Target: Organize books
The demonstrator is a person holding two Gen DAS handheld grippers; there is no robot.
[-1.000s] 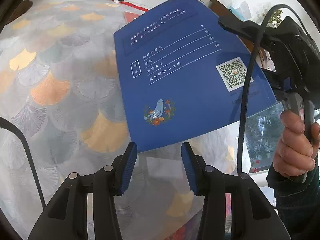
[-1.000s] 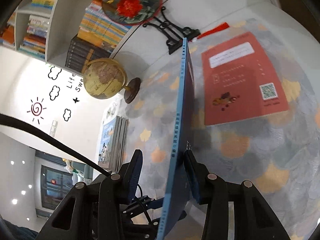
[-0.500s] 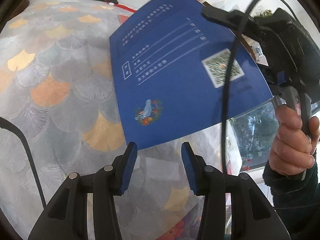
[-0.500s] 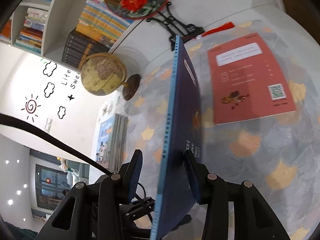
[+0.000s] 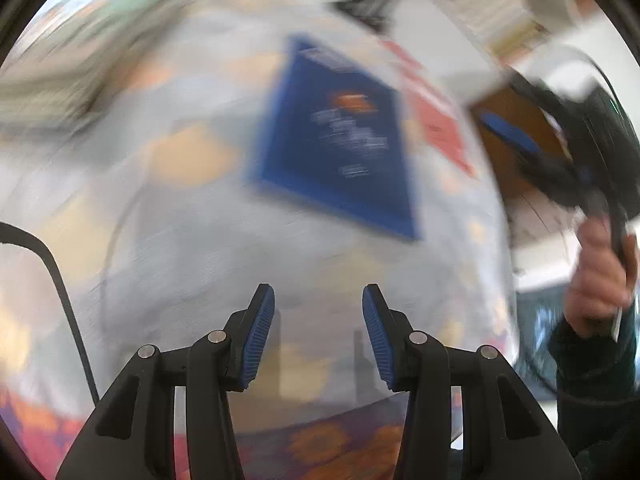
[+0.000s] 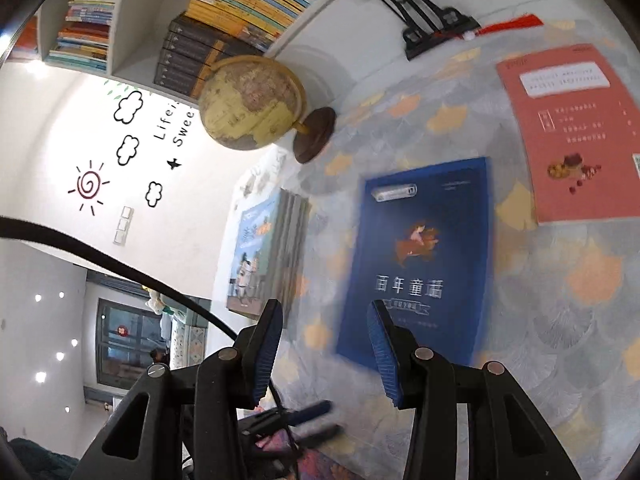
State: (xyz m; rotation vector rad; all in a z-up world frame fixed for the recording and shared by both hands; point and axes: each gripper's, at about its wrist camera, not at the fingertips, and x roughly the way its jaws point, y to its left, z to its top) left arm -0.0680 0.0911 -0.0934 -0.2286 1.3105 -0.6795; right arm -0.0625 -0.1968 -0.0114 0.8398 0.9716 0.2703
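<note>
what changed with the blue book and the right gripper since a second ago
The blue book, clamped on edge in the right gripper a second ago, now lies flat on the tablecloth, front cover up. That gripper has let go; its jaws stand open and empty. The left gripper stayed open and empty. The red book and the globe kept their places.

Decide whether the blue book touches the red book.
Apart: the right wrist view shows patterned cloth between blue book and red book.
</note>
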